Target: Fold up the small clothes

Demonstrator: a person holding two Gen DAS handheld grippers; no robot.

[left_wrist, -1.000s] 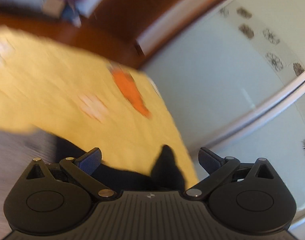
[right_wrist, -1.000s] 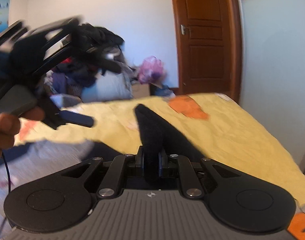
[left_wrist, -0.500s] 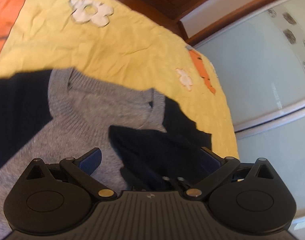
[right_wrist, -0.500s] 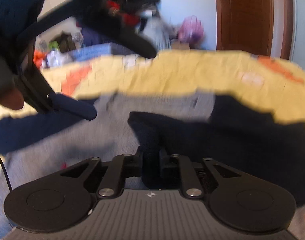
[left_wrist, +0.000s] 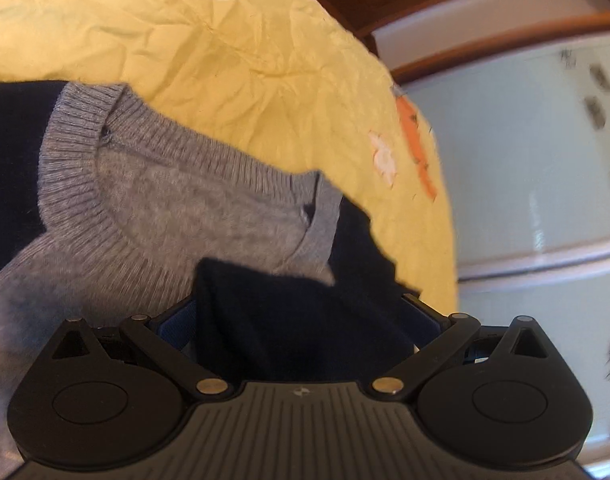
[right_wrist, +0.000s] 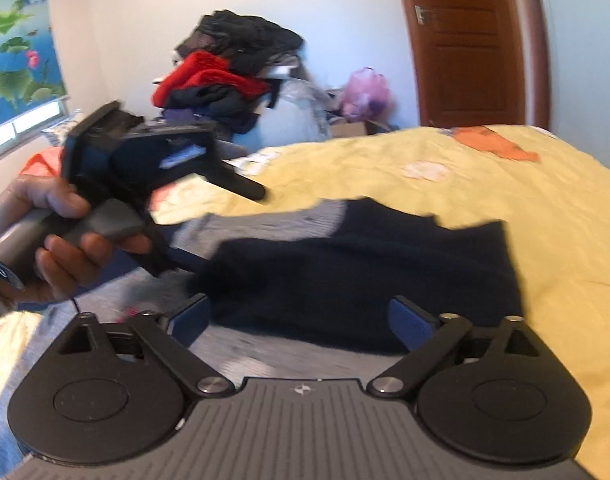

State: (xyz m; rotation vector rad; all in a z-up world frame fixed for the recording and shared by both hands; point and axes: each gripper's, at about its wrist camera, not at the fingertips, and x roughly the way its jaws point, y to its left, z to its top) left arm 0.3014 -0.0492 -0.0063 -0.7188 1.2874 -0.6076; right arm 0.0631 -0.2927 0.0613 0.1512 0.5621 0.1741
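Navy sleeve (right_wrist: 345, 272), pinched a second ago, now lies folded across the grey sweater (left_wrist: 177, 208) just ahead of the opening right hand-held gripper (right_wrist: 301, 320); left hand-held gripper (left_wrist: 297, 316) wide around the cloth, sleeve fold apparently placed.

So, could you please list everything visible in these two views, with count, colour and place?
sweater: one, grey body with navy sleeves, flat on the bed, one navy sleeve folded across it
bedsheet: one, yellow with white flowers and orange patches, under the sweater
clothes pile: one, black, red and navy, behind the bed
plastic bag: one, pink, near the door
door: one, brown wood, far wall
left hand-held gripper: black, open over the sleeve
right hand-held gripper: black, jaws opening, nothing gripped
hand: one, holding the left hand-held gripper
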